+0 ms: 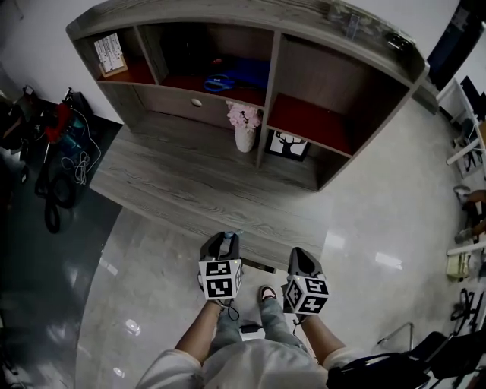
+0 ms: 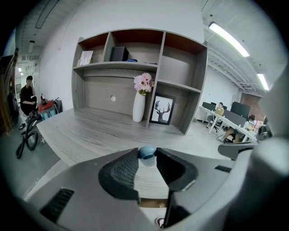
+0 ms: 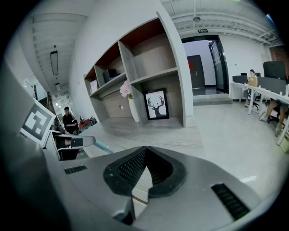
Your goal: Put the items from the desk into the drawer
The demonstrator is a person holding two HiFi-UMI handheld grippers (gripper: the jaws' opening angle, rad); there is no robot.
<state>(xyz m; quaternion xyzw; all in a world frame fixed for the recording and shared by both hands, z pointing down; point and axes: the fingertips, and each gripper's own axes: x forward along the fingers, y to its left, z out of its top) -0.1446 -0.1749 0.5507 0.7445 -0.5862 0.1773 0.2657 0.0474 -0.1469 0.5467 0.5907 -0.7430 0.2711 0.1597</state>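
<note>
Item (image 2: pixel 146 152) — blue-capped — mostly hidden in left claw (image 2: pixel 147 155).

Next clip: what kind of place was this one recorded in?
Most likely an open-plan office: rows of white work desks with people seated at them, long ceiling strip lights, and a grey wood-grain desk with a shelf unit.

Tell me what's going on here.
A person stands at the desk with a gripper in each hand. The left gripper pinches a small blue-tipped item. The right gripper is shut and empty. The drawer under the shelves is closed.
</note>
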